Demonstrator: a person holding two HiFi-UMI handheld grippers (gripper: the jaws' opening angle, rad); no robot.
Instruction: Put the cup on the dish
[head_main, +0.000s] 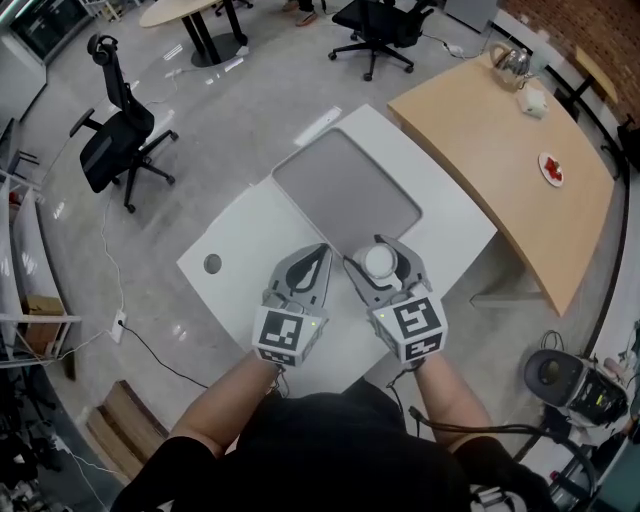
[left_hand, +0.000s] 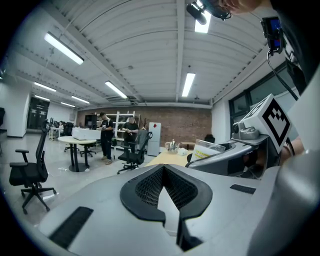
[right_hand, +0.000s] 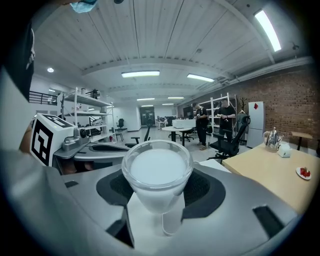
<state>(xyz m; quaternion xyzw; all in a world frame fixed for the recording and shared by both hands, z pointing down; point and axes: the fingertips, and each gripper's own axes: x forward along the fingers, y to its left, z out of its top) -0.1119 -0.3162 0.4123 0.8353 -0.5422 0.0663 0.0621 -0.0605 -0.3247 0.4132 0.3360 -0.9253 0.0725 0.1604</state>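
The right gripper (head_main: 379, 262) clamps the cup (right_hand: 157, 172) upright for carrying. The left gripper (left_hand: 162, 170) is closed, empty; the dish (head_main: 551, 170) probably sits on the far bench (head_main: 470, 130).

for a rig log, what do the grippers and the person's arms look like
Both the left gripper and right gripper are grey, with tapering jaws lined with black ribbed pads. Each carries a white cube printed with black square markers. The person wears a black short-sleeved top.
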